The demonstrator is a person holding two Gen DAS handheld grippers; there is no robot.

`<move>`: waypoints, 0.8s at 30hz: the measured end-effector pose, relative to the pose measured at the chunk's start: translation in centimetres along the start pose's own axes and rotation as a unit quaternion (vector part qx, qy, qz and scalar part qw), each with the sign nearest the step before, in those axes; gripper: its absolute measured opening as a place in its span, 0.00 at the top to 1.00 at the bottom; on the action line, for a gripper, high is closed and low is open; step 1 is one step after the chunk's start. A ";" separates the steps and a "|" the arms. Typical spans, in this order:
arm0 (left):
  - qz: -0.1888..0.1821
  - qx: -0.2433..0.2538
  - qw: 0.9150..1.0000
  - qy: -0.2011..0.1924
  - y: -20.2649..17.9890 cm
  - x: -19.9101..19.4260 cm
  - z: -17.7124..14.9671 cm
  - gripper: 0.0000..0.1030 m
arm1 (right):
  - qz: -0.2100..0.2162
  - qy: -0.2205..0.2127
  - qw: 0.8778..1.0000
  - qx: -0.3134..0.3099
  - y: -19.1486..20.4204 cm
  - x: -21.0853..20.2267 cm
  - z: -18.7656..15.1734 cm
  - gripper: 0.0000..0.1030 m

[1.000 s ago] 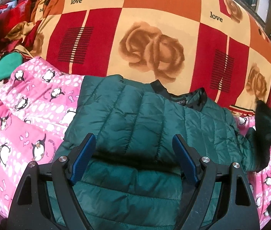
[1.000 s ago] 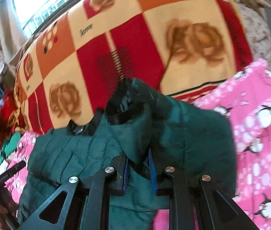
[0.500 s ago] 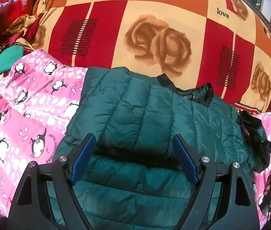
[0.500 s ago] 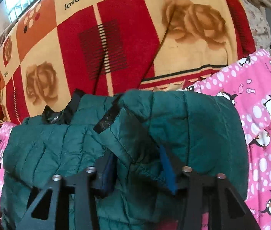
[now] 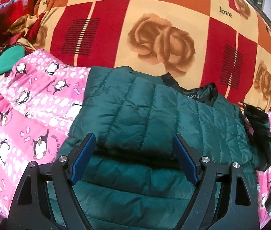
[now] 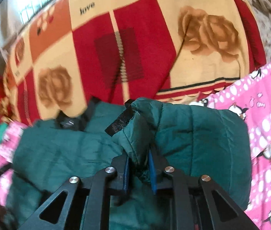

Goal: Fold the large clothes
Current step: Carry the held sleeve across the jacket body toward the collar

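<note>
Bedding filled both views: a pink fleece blanket printed with penguins [image 5: 30, 115] was spread in the lower half, and a red, orange and cream checked blanket with brown roses [image 5: 154, 34] rose behind it across the top. At the centre of both frames the dark green quilted puffer jacket [image 5: 154, 118] was laid flat across the pink blanket, its black collar [image 5: 202, 95] toward the checked one.

Half a second earlier the right gripper [image 6: 138, 169] had stood open around a bunched fold of the jacket's sleeve [image 6: 135, 134]; its jaws had just been closing, and the blue pads were now seen pinched on that fold, with the black cuff tab [image 6: 119, 121] sticking up just above centre in the right wrist view. It was judged that the sleeve had been re-gripped, so that it could be carried across the body for the next fold.

The left gripper [image 5: 133, 163] was held wide at the bottom of its frame, with nothing between its pads, above the jacket's lower part, and had not shifted.

No container was visible; only a heap of red and green clothes [image 5: 3, 38] was seen at the upper left of the left wrist view.
</note>
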State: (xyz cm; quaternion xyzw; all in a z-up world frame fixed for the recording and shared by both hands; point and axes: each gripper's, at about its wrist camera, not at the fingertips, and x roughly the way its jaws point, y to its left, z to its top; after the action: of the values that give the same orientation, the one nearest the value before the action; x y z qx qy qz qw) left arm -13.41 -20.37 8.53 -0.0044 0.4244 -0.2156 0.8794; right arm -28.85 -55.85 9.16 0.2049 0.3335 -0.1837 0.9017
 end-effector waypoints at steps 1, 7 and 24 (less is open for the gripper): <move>-0.002 -0.005 1.000 -0.001 0.2 -0.1 0.1 0.20 | 0.013 -0.003 1.000 0.009 0.1 -0.5 0.1 0.84; -0.009 -0.019 1.000 -0.015 0.7 -1.2 0.4 0.20 | 0.066 -0.018 0.997 0.019 2.7 -2.4 0.9 0.84; -0.002 -0.049 0.999 -0.022 4.4 -1.4 1.5 0.20 | 0.160 0.049 0.984 -0.065 17.1 3.1 -1.6 0.84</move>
State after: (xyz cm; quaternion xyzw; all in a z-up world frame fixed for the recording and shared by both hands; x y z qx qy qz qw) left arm -11.39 -16.13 9.73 -0.0536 0.4150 -0.1963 0.8868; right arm -19.45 -41.18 10.16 0.2051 0.3511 -0.0044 0.9136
